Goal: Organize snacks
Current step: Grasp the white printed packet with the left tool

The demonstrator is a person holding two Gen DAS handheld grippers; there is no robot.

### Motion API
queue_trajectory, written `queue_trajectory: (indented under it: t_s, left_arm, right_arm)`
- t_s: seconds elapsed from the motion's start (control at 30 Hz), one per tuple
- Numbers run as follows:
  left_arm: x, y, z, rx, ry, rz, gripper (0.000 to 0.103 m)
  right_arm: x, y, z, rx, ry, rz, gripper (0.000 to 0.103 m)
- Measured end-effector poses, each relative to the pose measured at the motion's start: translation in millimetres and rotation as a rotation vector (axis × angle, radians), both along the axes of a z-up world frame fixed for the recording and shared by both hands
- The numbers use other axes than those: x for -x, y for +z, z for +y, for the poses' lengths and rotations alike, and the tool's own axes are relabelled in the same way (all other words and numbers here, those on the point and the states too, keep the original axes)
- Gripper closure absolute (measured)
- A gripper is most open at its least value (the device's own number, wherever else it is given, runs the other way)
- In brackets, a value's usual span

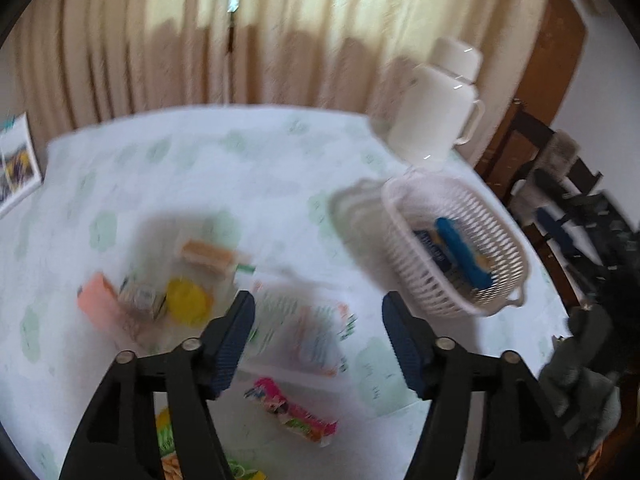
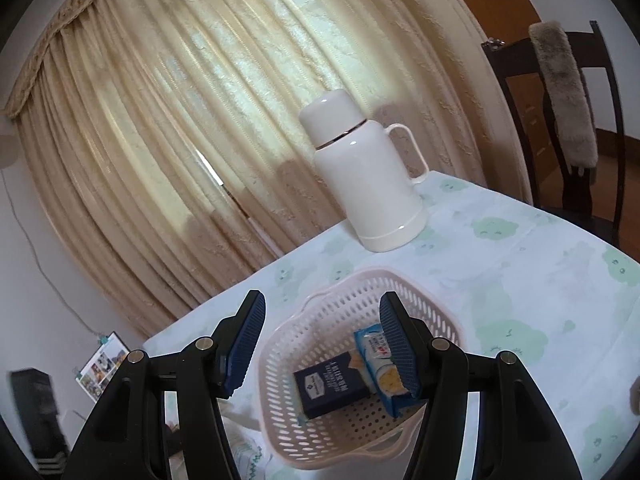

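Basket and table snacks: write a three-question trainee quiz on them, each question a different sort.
1. True or false: the pink basket is empty.
2. Multiple choice: what stands beyond the basket, near the curtain? A) white thermos jug B) kettle C) vase
3. Fill in: between the open left gripper fingers, on the tablecloth, lies a ____ snack wrapper.

Key: 1. False, it holds a dark blue box and a blue packet. 2. A. 3. Pink, the pink snack wrapper.

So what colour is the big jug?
The jug is white, clearest in the right wrist view.
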State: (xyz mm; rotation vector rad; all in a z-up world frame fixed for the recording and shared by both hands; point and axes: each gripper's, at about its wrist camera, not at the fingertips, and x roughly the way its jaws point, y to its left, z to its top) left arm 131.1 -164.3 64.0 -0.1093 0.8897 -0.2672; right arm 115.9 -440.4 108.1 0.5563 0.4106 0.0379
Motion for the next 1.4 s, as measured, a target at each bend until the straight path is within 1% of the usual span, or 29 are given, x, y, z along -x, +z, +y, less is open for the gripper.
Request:
queue_trajectory:
  t_s: [0.1,0.23,0.4,0.47,0.63,0.77,0.93,1.07,1.3,1.4]
  left_arm:
    - [-6,-21,7,0.022,0.033,0.105,0.037]
    - [-8,-39,5,0.049,0.026,0.193,0.036]
    - [-10,-51,-1,0.069,0.010,0.250,0.036]
    - [-12,-56,-4,0.069,0.010,0.262,0.031]
    - [-17,-61,-4,0.057,0.028,0.260,0.028]
    - [-27,-62,5,0.024,0.063,0.241,0.026]
    - [-43,-62,8,-0.003,0.062,0.231,0.025]
    - [-52,-61,2,-0.007,0.038,0.222,0.025]
    - [-56,-62,-15,-0.042,0.003,0.193,0.024]
    - [-64,-67,-18,-0.083,0.014,0.184,0.023]
  right_arm:
    - [3,3,5,0.011,0.013,-0.014,0.042]
    - [1,1,6,0.007,0.020,-0.008,0.042]
    - [0,0,5,-0.004,0.017,-0.003,0.041]
    - [0,0,4,-0.009,0.018,-0.002,0.041]
    - [1,1,5,-0.014,0.022,-0.002,0.041]
    - [0,0,6,-0.016,0.027,0.002,0.040]
    - [0,-1,7,-0.018,0.031,0.003,0.040]
    - [0,-2,7,-0.022,0.034,0.006,0.040]
    - [0,-2,8,-0.032,0.049,0.009,0.040]
    - [1,-2,9,-0.033,0.054,0.008,0.040]
